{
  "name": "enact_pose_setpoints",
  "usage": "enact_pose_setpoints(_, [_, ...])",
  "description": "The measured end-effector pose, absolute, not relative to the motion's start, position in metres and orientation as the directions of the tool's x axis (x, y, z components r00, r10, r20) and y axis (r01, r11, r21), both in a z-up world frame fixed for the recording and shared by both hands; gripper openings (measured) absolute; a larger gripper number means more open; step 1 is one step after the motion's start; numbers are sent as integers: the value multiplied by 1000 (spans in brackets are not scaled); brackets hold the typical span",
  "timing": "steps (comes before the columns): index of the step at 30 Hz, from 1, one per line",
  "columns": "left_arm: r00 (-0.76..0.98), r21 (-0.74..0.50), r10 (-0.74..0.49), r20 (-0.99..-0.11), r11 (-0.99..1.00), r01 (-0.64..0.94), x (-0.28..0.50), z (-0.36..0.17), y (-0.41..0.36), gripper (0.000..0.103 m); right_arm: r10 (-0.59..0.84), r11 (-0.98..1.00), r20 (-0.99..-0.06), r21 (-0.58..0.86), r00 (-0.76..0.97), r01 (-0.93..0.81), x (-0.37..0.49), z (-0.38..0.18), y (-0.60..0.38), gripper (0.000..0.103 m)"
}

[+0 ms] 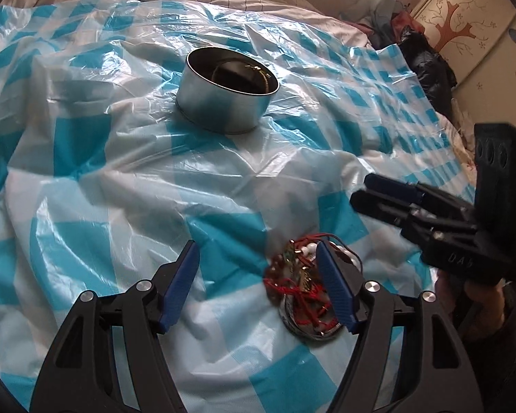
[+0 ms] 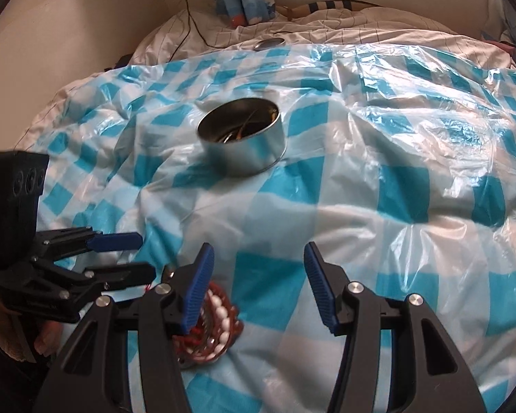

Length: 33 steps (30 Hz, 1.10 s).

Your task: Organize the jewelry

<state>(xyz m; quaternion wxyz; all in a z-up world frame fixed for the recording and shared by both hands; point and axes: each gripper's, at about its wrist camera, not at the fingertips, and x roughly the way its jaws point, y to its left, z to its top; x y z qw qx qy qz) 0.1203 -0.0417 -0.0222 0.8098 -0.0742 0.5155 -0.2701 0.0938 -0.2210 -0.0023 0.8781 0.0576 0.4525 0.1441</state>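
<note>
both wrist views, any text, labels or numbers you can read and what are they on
"DA" plus a third character too blurred to read: raised on the black body of the right gripper, in the left wrist view.
Nothing readable on the metal tin, the checked plastic sheet or the jewelry pile.

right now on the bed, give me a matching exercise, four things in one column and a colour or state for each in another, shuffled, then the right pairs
Things:
1. round tin
2. jewelry pile
3. plastic sheet
4. left gripper

Colour or state:
A. blue and white checks, crinkled
B. red cords and white beads, tangled
C. open, nothing between its fingers
D. silver metal, lid off, items inside

Right pairs: 1-D, 2-B, 3-A, 4-C
</note>
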Motion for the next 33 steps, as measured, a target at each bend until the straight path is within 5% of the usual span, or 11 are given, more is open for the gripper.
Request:
enact_pose_setpoints(20, [304, -357, -512, -803, 822, 443, 109, -21, -57, 73, 231, 969, -774, 128, 590, -211, 84, -1, -212, 55])
enact_pose_setpoints(28, [293, -386, -551, -781, 795, 467, 107, -17, -54, 73, 261, 965, -767, 222, 586, -139, 88, -1, -240, 55])
enact_pose_setpoints(33, [307, -271, -520, -797, 762, 588, 90, -13, -77, 73, 282, 958, -757, 255, 590, -130, 87, 3, -249, 55])
